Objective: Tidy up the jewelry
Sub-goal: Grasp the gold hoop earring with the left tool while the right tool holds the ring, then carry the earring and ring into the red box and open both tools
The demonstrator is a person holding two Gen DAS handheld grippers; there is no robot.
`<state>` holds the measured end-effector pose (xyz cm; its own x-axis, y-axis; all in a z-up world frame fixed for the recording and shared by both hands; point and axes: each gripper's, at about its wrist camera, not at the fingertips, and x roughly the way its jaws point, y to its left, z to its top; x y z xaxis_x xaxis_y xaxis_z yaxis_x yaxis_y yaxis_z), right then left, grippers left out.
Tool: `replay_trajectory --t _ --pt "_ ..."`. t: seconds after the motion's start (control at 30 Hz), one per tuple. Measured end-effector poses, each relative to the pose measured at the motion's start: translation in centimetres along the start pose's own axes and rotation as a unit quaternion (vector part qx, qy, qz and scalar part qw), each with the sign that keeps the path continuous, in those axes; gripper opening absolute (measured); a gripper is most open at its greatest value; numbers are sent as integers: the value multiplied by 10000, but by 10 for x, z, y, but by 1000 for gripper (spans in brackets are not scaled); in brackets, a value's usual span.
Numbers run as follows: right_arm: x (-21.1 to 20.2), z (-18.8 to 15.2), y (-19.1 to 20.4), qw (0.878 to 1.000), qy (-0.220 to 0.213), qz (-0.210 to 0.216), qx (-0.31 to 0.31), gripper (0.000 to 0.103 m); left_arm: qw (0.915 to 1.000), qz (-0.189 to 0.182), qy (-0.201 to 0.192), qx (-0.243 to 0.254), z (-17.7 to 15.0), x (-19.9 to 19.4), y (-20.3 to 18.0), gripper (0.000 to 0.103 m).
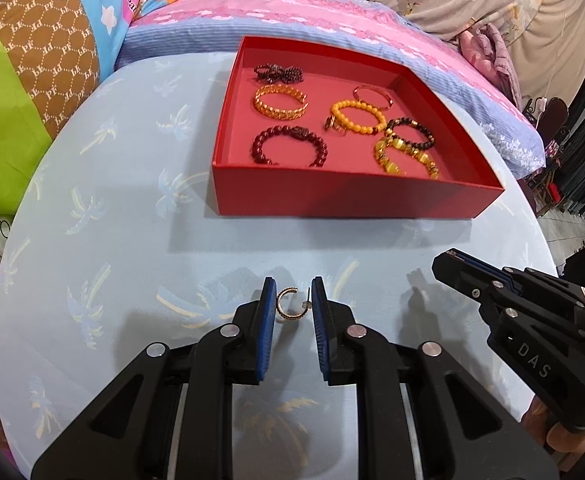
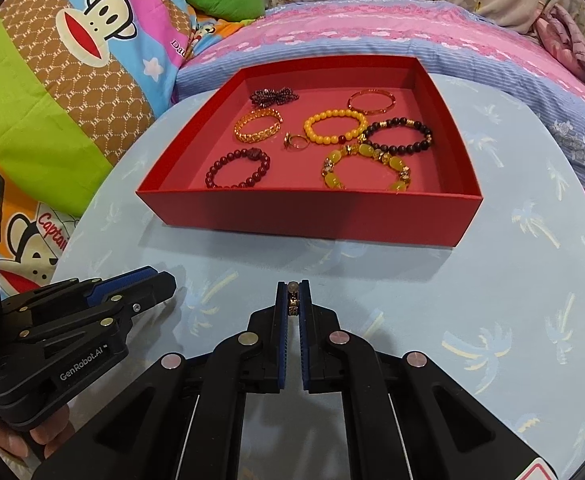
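I read "DAS" in pale letters on the right gripper [image 1: 452, 264] body. The left gripper [image 2: 164, 280] body carries "GenRobot.AI". The cartoon bedsheet [image 2: 52, 92] shows a repeated "PF" monogram and a partial word, "Captai", beside a monkey face.

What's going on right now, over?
Left gripper open around hoop earring on table. Right gripper shut on small ring. Red box ahead, path clear.
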<state>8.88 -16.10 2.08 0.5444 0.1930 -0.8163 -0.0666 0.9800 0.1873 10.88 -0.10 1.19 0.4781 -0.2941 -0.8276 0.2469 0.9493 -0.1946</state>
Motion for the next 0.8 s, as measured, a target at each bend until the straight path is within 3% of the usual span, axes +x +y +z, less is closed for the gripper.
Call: replay_trajectory --t 0.43,0.8 --pt "-31 39 -6 9984 -570 10 9 5 9987 -87 -468 177 44 -22 -13 18" --pt "-13 91 -24 9965 -814 -139 108 5 9971 69 -625 430 95 5 -28 18"
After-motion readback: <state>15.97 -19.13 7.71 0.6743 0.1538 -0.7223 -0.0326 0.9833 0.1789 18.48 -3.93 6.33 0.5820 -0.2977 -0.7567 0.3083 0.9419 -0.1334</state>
